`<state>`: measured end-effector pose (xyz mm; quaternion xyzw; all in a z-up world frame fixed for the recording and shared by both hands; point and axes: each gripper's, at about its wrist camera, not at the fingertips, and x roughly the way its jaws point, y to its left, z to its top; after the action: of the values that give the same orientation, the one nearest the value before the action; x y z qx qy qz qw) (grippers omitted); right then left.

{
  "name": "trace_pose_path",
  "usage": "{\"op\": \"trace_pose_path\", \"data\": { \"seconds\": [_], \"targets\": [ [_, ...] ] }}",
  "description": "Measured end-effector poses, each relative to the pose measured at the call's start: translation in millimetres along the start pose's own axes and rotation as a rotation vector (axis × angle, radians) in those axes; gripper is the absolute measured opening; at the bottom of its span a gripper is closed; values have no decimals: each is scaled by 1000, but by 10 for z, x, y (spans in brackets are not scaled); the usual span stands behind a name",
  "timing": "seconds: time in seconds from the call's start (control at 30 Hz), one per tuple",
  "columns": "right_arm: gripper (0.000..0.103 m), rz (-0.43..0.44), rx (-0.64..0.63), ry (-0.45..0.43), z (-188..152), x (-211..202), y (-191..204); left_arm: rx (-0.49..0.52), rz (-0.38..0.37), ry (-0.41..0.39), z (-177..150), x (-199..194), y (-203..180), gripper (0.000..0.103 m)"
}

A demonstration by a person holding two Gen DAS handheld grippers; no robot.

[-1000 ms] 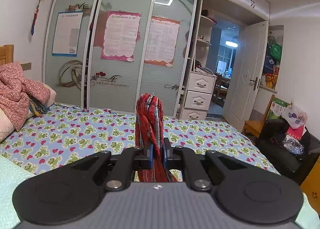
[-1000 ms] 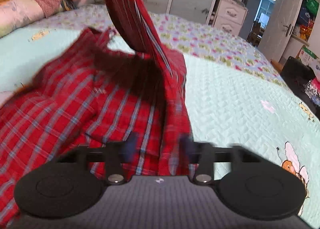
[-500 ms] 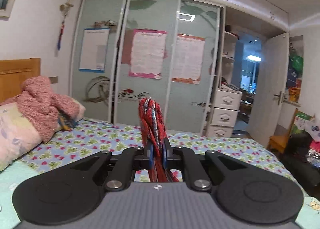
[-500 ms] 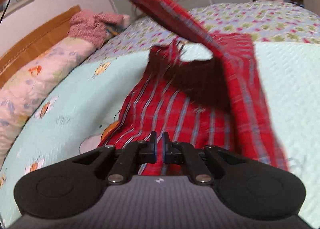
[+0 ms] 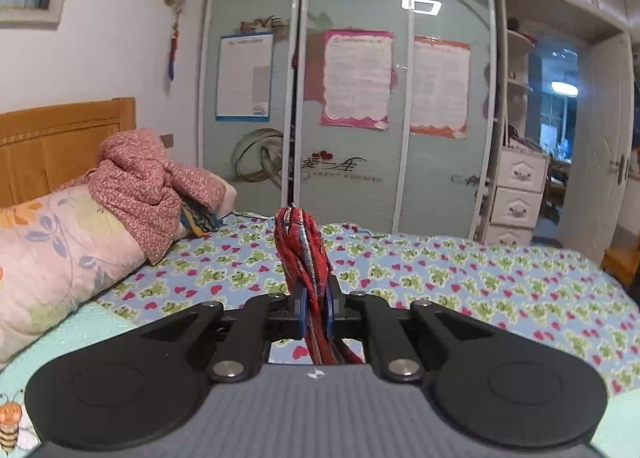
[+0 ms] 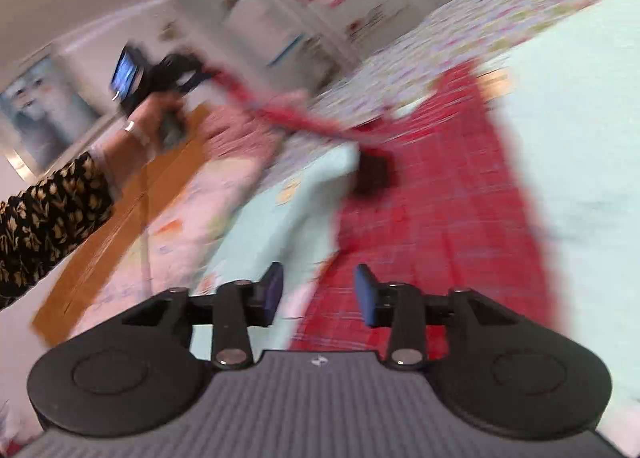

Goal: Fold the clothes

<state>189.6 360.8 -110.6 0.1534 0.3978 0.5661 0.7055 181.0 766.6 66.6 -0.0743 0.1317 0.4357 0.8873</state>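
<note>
One end of the shirt lifted, the other on the bed

Your left tool [image 5: 316,304] is clamped on a bunched edge of the red plaid shirt [image 6: 432,226], held up off the bed [image 6: 580,118]. Your right tool [image 6: 318,290] stands apart, empty, over the shirt's lower part. Pull higher and the thin bunch may slip free, or the cloth may drag and crease.
</note>
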Motion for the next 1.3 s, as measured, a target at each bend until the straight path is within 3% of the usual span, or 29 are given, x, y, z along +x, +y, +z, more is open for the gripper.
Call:
{"op": "trace_pose_path", "data": {
  "seconds": [0.07,0.1,0.23,0.33,0.4,0.57,0.7,0.83,0.93,1.03,1.23,1.3],
  "targets": [
    [55,-171,-70,-5,-127,-300,19,11,-9,-3,-13,4,-28,8],
    [56,-215,-97,8,-202,-380,56,13,-14,-2,-11,11,-47,8],
    [58,-348,-293,47,-583,-513,449,15,-36,-4,35,32,-151,8],
    [59,-413,-412,129,-921,-454,769,11,-55,-13,94,37,-254,8],
    [59,-410,-386,208,-1105,-385,828,13,-62,-12,88,29,-303,8],
    [60,-525,-346,368,-1393,-106,733,19,-80,-10,73,11,-425,8],
    [60,-583,-377,359,-1467,-7,705,24,-85,6,7,17,-472,8],
    [58,-533,-340,359,-1442,-109,602,21,-85,19,-63,15,-450,8],
    [58,-437,-149,309,-1318,-239,428,13,-85,24,-69,7,-431,9],
    [58,-440,8,238,-1222,-316,274,9,-83,29,-77,-1,-436,9],
    [58,-648,-179,201,-1307,-54,410,-2,-119,42,-81,-40,-471,9],
    [56,-657,-194,182,-1352,-24,403,10,-144,45,-95,-43,-477,9]
  ]
}}
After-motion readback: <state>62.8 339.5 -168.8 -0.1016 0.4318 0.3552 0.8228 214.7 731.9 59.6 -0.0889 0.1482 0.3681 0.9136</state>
